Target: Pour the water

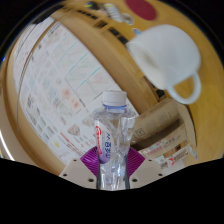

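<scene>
A clear plastic water bottle (113, 135) with a white cap and a red and white label stands between my fingers, and my gripper (112, 160) is shut on it, the purple pads (92, 156) pressing its sides. A white cup (166, 52) with a handle on its near side sits on the wooden table (110, 62) beyond the bottle, up and to the right of it. The bottle's cap points toward the cup, with a clear gap between them.
A printed sheet or mat (55, 85) with rows of small pictures covers the surface left of the bottle. A round dark pink object (140, 8) lies at the far edge past the cup. A label or card (170, 152) lies by the right finger.
</scene>
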`<state>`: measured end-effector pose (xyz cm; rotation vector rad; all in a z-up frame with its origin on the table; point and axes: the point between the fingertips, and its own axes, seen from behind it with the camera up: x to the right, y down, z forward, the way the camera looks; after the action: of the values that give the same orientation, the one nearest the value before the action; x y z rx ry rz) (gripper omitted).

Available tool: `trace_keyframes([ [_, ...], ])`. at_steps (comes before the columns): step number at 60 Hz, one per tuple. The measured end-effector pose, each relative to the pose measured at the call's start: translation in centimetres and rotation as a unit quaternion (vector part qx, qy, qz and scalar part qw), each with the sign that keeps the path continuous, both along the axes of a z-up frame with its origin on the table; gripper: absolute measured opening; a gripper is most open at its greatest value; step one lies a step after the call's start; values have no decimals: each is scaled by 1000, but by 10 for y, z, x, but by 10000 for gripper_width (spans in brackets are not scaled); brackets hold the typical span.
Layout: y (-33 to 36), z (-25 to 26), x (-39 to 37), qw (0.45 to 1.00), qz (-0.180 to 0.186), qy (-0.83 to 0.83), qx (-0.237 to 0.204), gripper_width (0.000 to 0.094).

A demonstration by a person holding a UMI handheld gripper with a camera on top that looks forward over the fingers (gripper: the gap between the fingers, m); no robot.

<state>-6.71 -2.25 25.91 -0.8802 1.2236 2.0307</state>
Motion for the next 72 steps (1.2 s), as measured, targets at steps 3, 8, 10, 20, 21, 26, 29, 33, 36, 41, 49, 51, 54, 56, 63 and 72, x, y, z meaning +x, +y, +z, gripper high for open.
trace_keyframes([
  [3, -1, 13, -1, 998, 0, -54, 13, 311],
  [8, -4, 41, -2, 980, -17, -195, 45, 312],
  [10, -5, 54, 2, 963, -30, -261, 62, 312],
  [20, -8, 119, 54, 812, -158, -547, 127, 316],
  [21, -8, 124, 61, 793, -172, -570, 129, 316],
  [26, -6, 139, 101, 686, -230, -679, 123, 314],
  [29, -4, 132, 130, 625, -249, -730, 117, 315],
  [33, 0, 119, 156, 553, -258, -787, 90, 313],
  [36, 4, 95, 175, 508, -250, -821, 69, 313],
  [41, 15, 36, 203, 454, -221, -862, 42, 315],
  [49, 23, -62, 222, 414, -152, -898, 6, 313],
  [51, 24, -80, 224, 408, -138, -903, 1, 311],
  [54, 27, -105, 225, 406, -121, -906, -3, 314],
  [56, 29, -119, 225, 409, -114, -905, -5, 315],
  [63, 30, -155, 226, 418, -91, -904, -19, 313],
  [72, 29, -161, 231, 433, -104, -895, -34, 394],
])
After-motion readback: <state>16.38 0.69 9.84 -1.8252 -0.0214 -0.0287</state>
